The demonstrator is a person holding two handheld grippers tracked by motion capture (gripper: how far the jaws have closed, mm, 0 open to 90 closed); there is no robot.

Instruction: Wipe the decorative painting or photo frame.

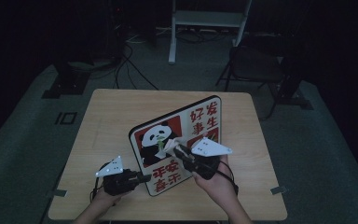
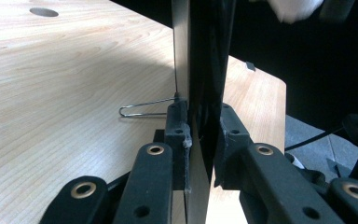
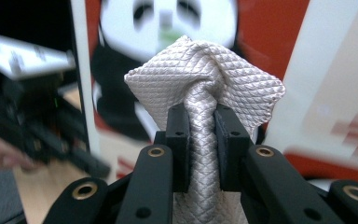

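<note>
Panda sign [image 1: 168, 140]: I clamp its edge upright with my left tool [image 1: 142, 178] while my right tool [image 1: 179, 150], pinching a white cloth [image 3: 205, 84], wipes its face.

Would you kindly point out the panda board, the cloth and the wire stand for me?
panda board [image 1: 151, 140], high view, on the panda picture.
cloth [image 3: 205, 79], right gripper view, on the bunched top.
wire stand [image 2: 142, 109], left gripper view, on its loop.

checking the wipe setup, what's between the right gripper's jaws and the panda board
A bunched white cloth, pinched in the right gripper, sits before the panda board; right gripper view shows it.
</note>
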